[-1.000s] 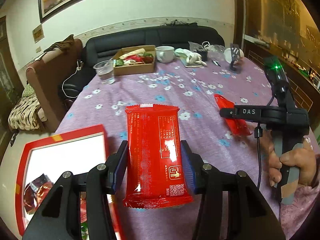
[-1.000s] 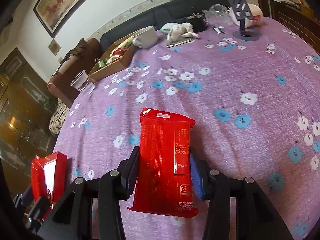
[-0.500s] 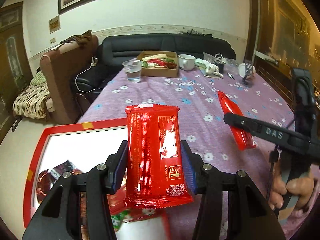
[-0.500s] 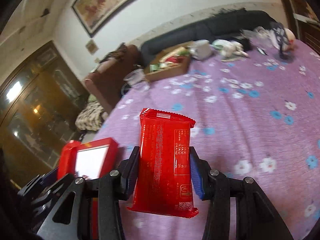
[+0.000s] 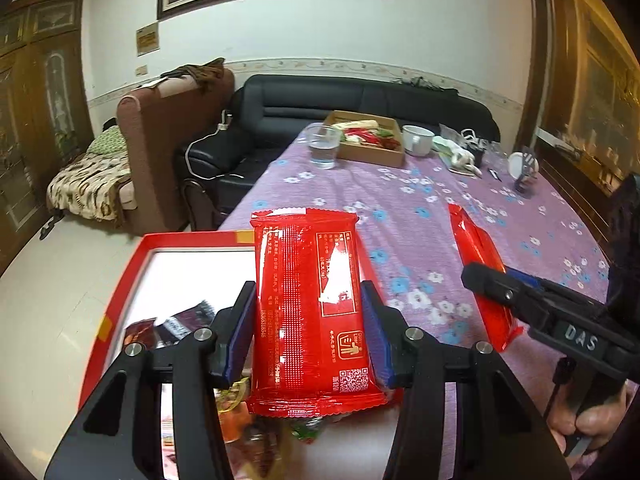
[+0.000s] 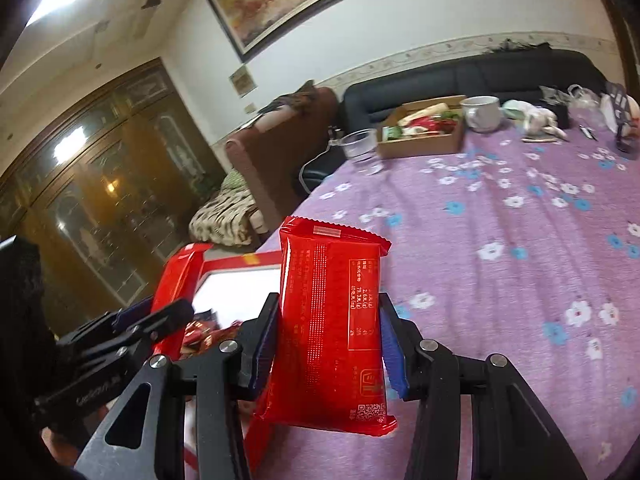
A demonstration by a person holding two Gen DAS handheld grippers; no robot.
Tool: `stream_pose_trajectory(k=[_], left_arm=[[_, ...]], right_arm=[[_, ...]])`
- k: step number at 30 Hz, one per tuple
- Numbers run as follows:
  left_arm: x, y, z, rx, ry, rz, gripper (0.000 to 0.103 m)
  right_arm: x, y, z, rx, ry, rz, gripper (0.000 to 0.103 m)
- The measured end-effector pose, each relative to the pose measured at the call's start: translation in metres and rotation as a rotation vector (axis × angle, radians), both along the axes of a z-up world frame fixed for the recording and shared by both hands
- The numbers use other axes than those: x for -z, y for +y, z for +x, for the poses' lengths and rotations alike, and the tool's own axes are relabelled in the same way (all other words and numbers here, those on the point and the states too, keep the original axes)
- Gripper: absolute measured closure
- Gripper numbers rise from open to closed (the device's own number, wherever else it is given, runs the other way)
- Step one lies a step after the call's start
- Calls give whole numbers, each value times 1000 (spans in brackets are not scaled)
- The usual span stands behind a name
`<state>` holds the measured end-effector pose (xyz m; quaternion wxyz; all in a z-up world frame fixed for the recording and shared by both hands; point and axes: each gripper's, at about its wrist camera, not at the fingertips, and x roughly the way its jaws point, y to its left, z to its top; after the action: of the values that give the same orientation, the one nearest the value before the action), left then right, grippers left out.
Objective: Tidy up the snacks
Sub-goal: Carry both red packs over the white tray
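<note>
My left gripper (image 5: pixel 308 328) is shut on a red snack packet (image 5: pixel 308 304) and holds it above the red box (image 5: pixel 132 276), whose white inside has several wrapped snacks at its near end. My right gripper (image 6: pixel 328 340) is shut on a second red snack packet (image 6: pixel 332 320), hanging over the table's left edge beside that red box (image 6: pixel 240 258). In the left wrist view the right gripper (image 5: pixel 490 300) appears from the side with its packet (image 5: pixel 476 264) edge-on. In the right wrist view the left gripper (image 6: pixel 160 310) shows at lower left over the box.
The purple flowered tablecloth (image 6: pixel 500 240) covers the table. At the far end stand a cardboard box of snacks (image 5: pixel 370 144), a clear plastic cup (image 5: pixel 322 146), a white mug (image 5: pixel 416 140) and small clutter. A black sofa (image 5: pixel 360 96) and a brown armchair (image 5: pixel 172 132) lie beyond.
Both grippers have carried their packets leftward towards the red box. The left packet now hangs over the box; the right gripper has rolled and come near the box's edge.
</note>
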<state>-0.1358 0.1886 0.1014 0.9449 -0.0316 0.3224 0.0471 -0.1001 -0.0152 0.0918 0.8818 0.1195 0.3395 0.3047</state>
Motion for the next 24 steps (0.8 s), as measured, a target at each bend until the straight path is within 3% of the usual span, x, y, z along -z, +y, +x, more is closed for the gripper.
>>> stream_pose_trajectory(k=[24], left_arm=[[23,71,-16,-158,24,-29,54]], right_arm=[[11,75,-30,-169,-10,-76,57]])
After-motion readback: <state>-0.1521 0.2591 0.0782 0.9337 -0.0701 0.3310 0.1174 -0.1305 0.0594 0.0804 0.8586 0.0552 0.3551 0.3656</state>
